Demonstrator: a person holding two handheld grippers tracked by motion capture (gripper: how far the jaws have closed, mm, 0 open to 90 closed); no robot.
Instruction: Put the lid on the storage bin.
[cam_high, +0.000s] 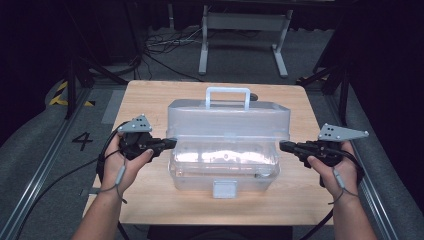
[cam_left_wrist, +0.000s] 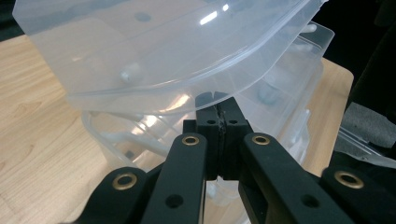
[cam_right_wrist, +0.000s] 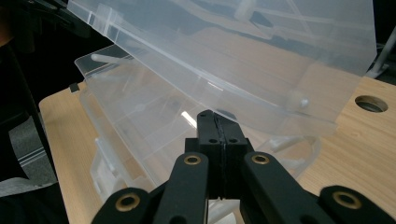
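Each hand carries a black gripper: the left gripper (cam_high: 170, 143) and the right gripper (cam_high: 285, 146) are each topped by a grey three-cornered plate dotted with small holes, and a black cable trails back from each. Close up, the left gripper (cam_left_wrist: 218, 105) and the right gripper (cam_right_wrist: 216, 122) show matte black link arms with brass-ringed pivot holes and small dark screws, ending in two flat black pads. The forearms are bare, and a thin grey cord loops round each wrist.
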